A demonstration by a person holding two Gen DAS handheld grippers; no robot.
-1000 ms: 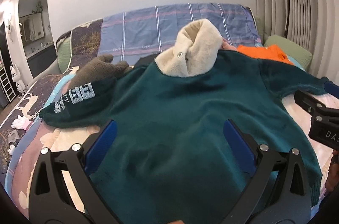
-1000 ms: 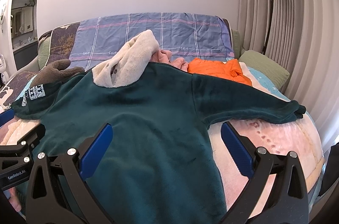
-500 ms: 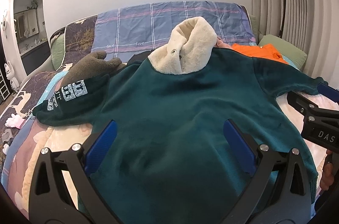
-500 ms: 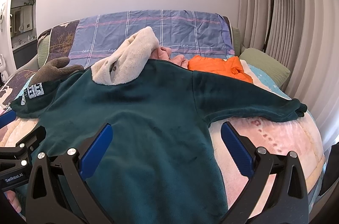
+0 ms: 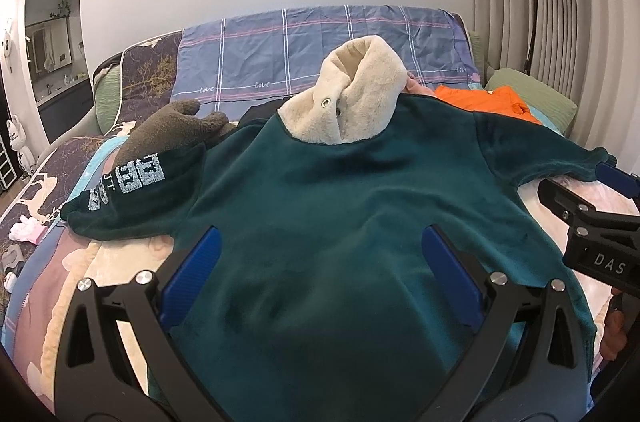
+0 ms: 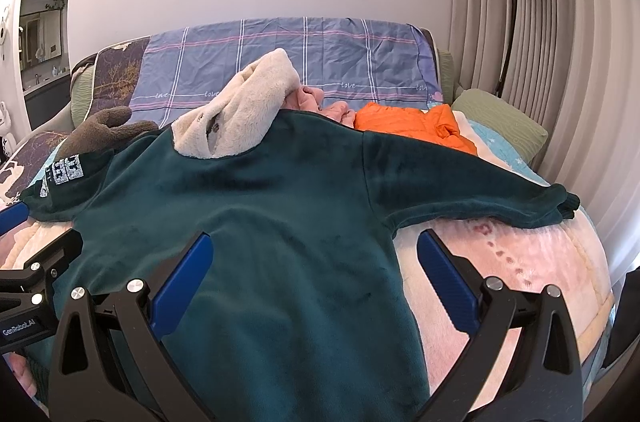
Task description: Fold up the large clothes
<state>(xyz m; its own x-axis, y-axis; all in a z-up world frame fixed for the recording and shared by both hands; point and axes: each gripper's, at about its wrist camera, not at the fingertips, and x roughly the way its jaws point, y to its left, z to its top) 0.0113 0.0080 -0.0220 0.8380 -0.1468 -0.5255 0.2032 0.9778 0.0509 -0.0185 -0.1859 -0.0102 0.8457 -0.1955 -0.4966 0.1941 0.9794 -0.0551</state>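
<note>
A dark green fleece hoodie (image 5: 332,206) (image 6: 256,222) lies spread flat on the bed, its cream fleece hood (image 5: 352,98) (image 6: 240,110) bunched up at the far end. Its left sleeve (image 5: 132,194), with white lettering, is folded short; the right sleeve (image 6: 472,190) stretches out to the side. My left gripper (image 5: 320,270) hovers open over the lower left of the body, holding nothing. Above the hoodie's lower right edge my right gripper (image 6: 312,270) also stands open and empty. Each gripper shows at the edge of the other's view.
An orange jacket (image 6: 416,126) and pink cloth (image 6: 320,102) lie behind the hoodie, a brown plush toy (image 5: 172,130) at far left. A plaid blue cover (image 5: 320,50) drapes the headboard. Green pillow (image 6: 500,126), floor lamp (image 6: 512,22) and curtains stand at right. Pink quilt (image 6: 500,262) shows near right.
Both grippers have eased slightly back and up from the hoodie, staying open. The left view has swung a little rightward. The hoodie has not moved.
</note>
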